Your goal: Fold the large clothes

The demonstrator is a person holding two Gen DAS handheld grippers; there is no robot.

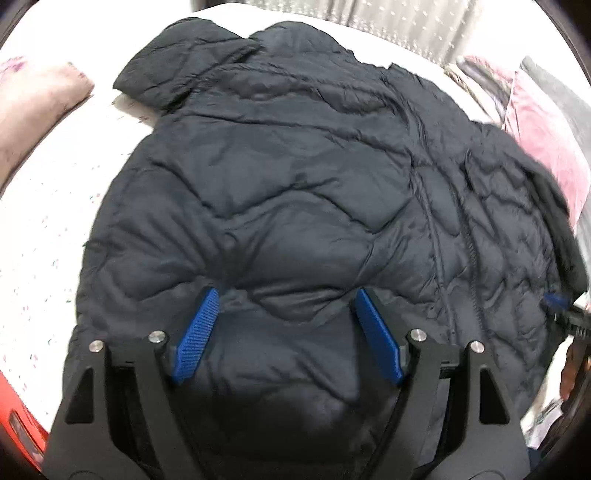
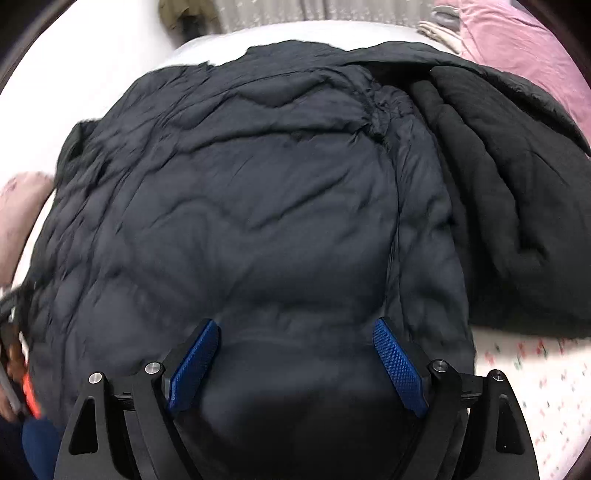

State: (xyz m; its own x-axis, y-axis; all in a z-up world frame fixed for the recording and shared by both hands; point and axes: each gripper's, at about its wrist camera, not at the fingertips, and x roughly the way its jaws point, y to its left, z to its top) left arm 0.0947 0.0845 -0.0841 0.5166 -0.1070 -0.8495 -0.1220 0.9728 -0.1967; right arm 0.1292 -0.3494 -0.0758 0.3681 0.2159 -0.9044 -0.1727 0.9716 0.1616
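Observation:
A large black quilted puffer jacket (image 1: 295,192) lies spread on a white bed; it also fills the right wrist view (image 2: 258,206). One sleeve (image 1: 177,66) lies folded at the far left. My left gripper (image 1: 288,299) is open just above the jacket's near part, its blue pads (image 1: 197,332) wide apart with nothing between them. My right gripper (image 2: 295,328) is open over the jacket as well, its blue pads (image 2: 400,365) apart and empty. A fleecy black lining or hood part (image 2: 498,206) lies bunched at the right. The right gripper's tip (image 1: 569,310) shows at the far right edge of the left wrist view.
The white patterned bedsheet (image 1: 44,229) shows on the left and also at the right of the right wrist view (image 2: 535,376). Pink pillows (image 1: 543,136) lie at the right, another pillow (image 1: 33,107) at the left. A curtain (image 1: 399,26) hangs behind the bed.

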